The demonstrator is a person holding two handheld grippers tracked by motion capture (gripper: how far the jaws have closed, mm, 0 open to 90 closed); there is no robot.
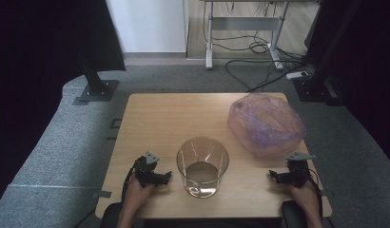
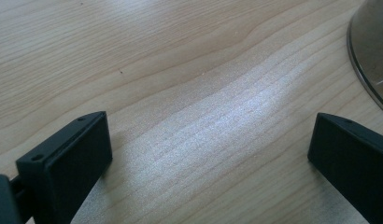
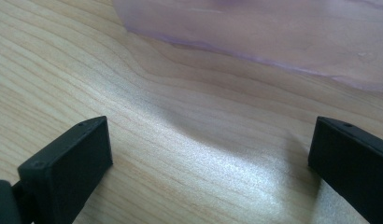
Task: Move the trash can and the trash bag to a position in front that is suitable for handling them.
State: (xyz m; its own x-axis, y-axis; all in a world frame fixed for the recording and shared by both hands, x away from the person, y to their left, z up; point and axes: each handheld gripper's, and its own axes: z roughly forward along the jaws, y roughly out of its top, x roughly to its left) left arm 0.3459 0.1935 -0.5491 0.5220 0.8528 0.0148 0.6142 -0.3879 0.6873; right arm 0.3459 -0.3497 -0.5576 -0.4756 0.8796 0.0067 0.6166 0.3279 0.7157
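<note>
The left gripper (image 1: 165, 176) rests on the wooden table (image 1: 174, 118), jaws spread wide over bare wood, the clear plastic bin (image 1: 202, 166) just beside it toward the middle. The right gripper (image 1: 273, 175), equally spread and holding nothing, sits near the crumpled purple bag (image 1: 265, 122), which lies just beyond it.

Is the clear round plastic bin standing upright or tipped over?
Upright: the clear round plastic bin stands on its base on the wooden table, open rim facing up.
</note>
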